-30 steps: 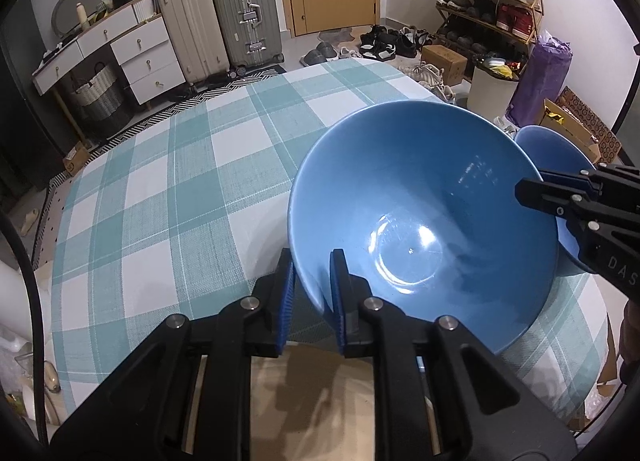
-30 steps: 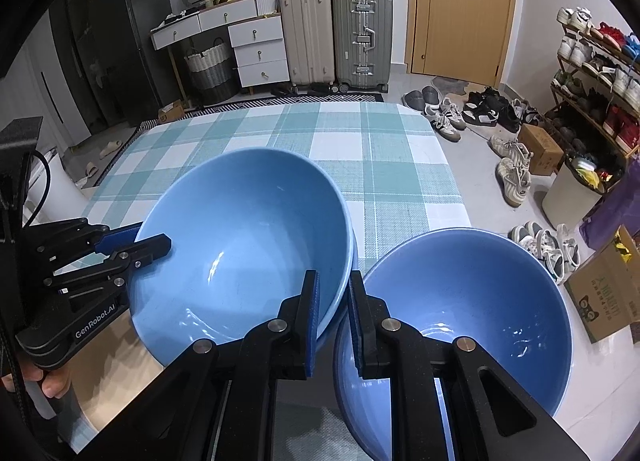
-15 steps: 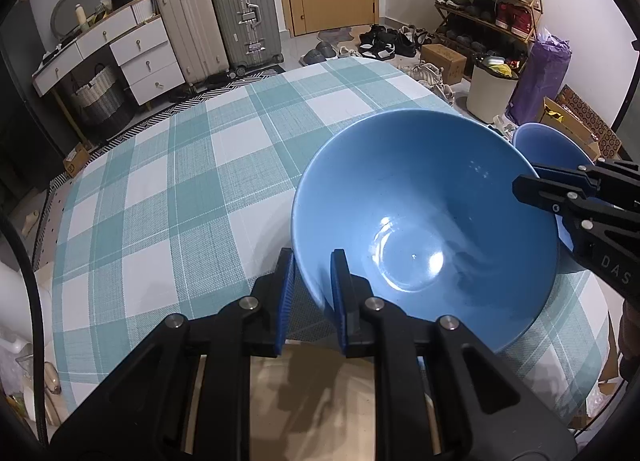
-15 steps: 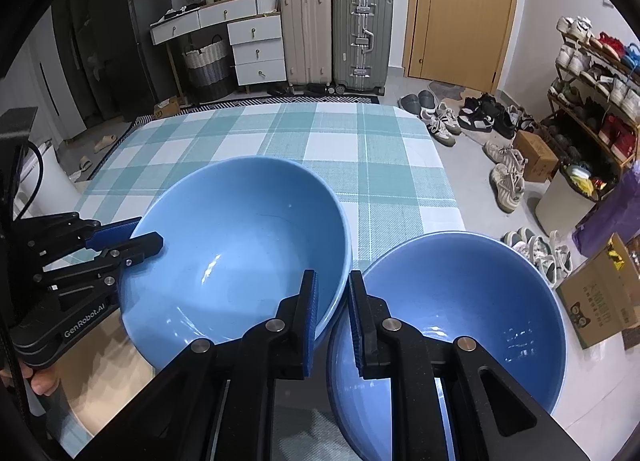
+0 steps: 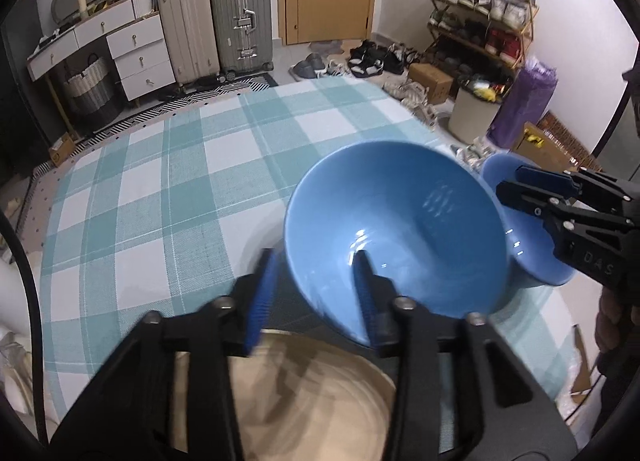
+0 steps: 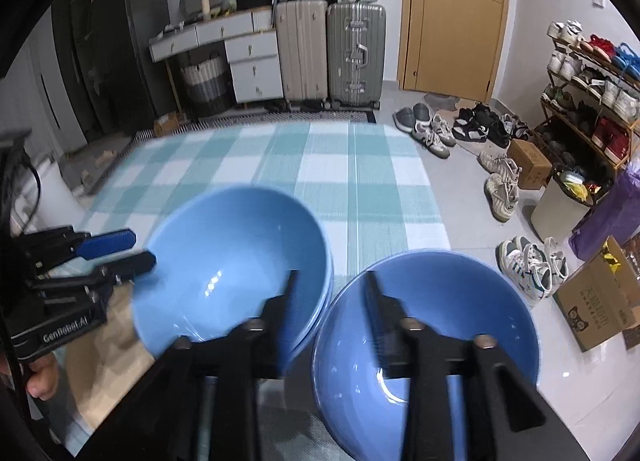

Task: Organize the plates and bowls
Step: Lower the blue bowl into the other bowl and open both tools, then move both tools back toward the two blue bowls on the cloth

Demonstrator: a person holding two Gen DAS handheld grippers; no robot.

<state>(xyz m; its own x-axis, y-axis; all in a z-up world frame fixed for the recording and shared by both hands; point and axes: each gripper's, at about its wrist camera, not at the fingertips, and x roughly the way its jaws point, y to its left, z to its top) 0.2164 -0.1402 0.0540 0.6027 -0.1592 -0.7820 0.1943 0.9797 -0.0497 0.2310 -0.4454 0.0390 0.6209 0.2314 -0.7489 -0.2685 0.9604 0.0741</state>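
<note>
While the left wrist view looks across the left bowl (image 5: 396, 229) at the near right part of the checked table (image 5: 160, 189), only a sliver of the right bowl (image 5: 532, 261) shows there, behind the left bowl and partly hidden by the right tool (image 5: 508, 185). From the right wrist view both bowls show whole: the left bowl (image 6: 232, 265) and, touching or just beside it on the right, the right bowl (image 6: 428, 333), which hangs over the table's edge above the floor. That view also shows a second blue rim under the left bowl, so it seems to sit nested in another; the left view does not show this. A tan round plate (image 5: 304, 397), blurred, lies just nearer than the left bowl.

Both bowls stand upright, mouths up; being round, they have no long axis.

Spread jaws on the left tool (image 5: 316, 277), just opened, straddle the left bowl's near rim without pressing it: one finger outside, one inside. Likewise the right tool (image 6: 332, 285) has just opened, one finger over each bowl, with the adjoining rims between them, pinching nothing.
</note>
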